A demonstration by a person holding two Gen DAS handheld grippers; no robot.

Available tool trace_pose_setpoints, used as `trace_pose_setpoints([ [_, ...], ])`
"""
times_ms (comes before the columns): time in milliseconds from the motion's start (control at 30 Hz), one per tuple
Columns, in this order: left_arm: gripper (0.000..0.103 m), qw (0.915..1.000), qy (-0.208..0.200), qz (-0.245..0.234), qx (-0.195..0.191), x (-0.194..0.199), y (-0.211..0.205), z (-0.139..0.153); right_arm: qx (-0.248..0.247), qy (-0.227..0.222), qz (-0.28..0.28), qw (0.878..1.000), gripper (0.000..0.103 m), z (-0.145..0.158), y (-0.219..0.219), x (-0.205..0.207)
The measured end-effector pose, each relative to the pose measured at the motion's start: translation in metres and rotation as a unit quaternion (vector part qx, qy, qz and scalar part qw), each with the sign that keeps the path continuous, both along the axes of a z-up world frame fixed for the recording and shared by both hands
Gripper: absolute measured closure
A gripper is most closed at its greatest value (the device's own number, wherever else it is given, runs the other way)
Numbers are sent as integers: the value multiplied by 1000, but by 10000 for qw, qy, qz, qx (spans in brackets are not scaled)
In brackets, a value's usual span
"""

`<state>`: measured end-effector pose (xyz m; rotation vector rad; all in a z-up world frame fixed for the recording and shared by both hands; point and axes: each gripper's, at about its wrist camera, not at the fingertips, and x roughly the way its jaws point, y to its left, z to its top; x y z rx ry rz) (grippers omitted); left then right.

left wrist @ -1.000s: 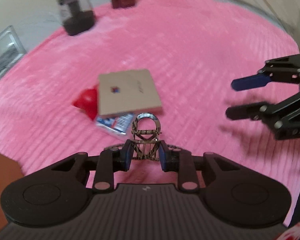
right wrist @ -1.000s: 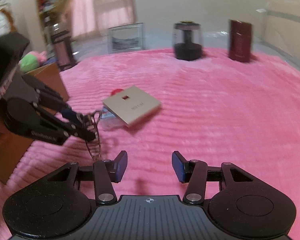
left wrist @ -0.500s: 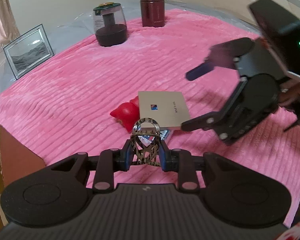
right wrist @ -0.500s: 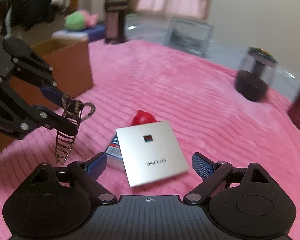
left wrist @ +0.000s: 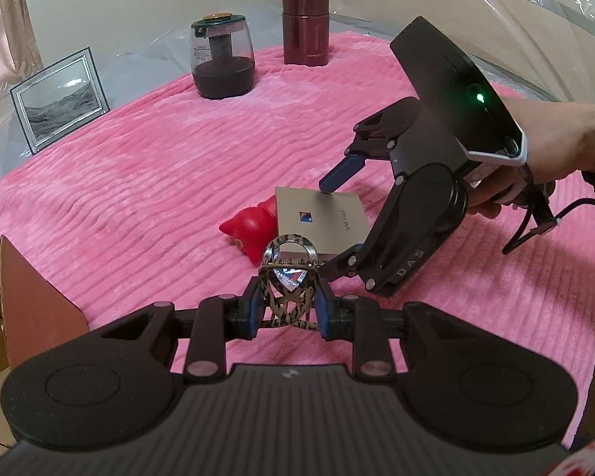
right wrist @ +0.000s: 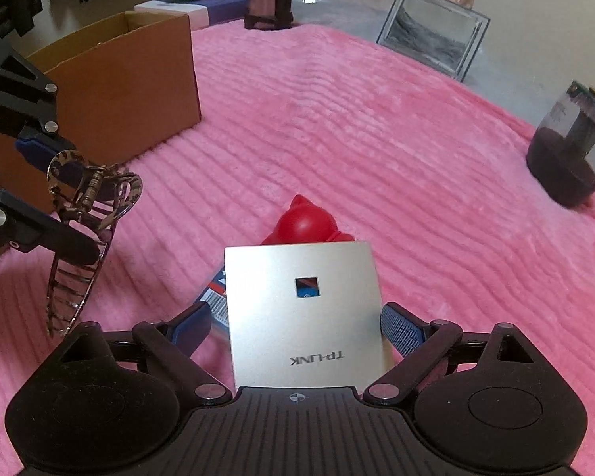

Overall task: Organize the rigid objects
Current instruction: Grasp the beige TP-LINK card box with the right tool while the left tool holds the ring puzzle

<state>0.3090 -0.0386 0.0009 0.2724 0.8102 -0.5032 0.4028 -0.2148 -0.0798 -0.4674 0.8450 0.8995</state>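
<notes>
Flat silver square TP-LINK box (right wrist: 303,313) between spread right claw (right wrist: 297,327) fingers, red horned plastic figure (right wrist: 307,222) just behind it, tortoiseshell hair clip (right wrist: 87,234) pinched in left claw (right wrist: 65,206) left of it

Tortoiseshell-patterned plastic claw hair clip (left wrist: 287,289), toothed, held upright off the pink ribbed blanket (left wrist: 146,166), near its front edge. Flat square silver box (right wrist: 303,313) printed TP-LINK, lying face up toward the blanket's middle, tilted over a blue-and-white packet (right wrist: 215,297), possibly a card pack. Glossy red cat-eared figure (right wrist: 307,222) on its side, touching the box's far edge.
</notes>
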Motion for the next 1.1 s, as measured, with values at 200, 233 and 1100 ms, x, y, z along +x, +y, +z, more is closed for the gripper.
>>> trace_pose_setpoints([
  [200, 80, 10000, 26, 34, -58, -6, 0, 2, 179, 48, -343, 9992, 51, 11, -8, -14],
  [233, 80, 10000, 34, 34, -77, -9, 0, 2, 208, 85, -347, 9991, 51, 12, -10, -17],
  [1100, 80, 9991, 67, 131, -401, -23, -1, 4, -202, 627, 13, 9978, 20, 0, -7, 10],
])
